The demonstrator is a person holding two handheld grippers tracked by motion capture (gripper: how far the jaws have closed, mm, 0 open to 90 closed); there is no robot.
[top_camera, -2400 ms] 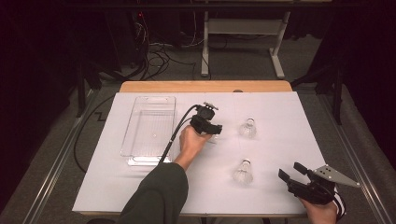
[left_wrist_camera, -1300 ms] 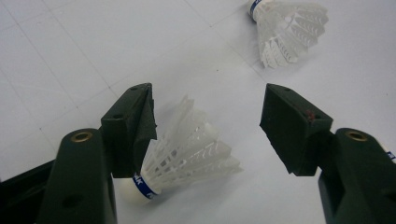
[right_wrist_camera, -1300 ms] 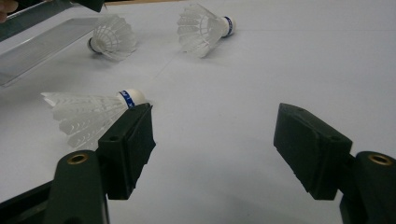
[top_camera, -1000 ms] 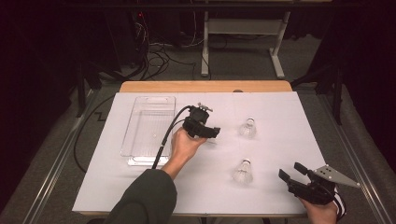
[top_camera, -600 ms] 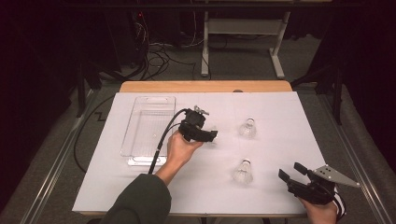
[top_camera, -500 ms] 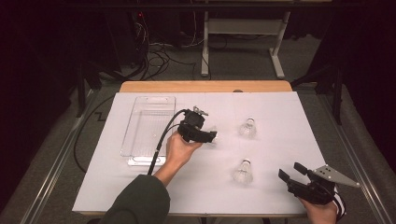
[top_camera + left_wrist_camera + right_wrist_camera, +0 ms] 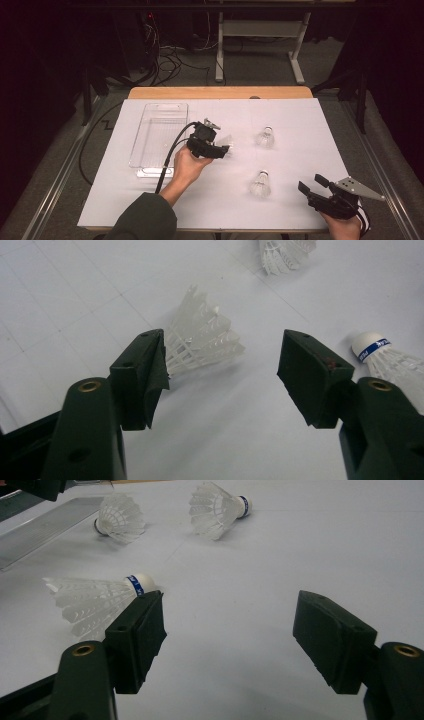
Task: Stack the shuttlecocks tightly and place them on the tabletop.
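Left gripper (image 7: pixel 222 367), jaws standing wide, is lining up on the shuttlecock (image 7: pixel 202 340) at its eleven o'clock; next it needs straddling and closing.

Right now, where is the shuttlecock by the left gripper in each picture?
High view: the shuttlecock is mid-table, just ahead of the open left gripper.
Left gripper view: the shuttlecock is in the centre, just past the jaw on the picture's left.
Right gripper view: the shuttlecock is top left, near the clear tray.
Shared landmark: the blue-banded shuttlecock.
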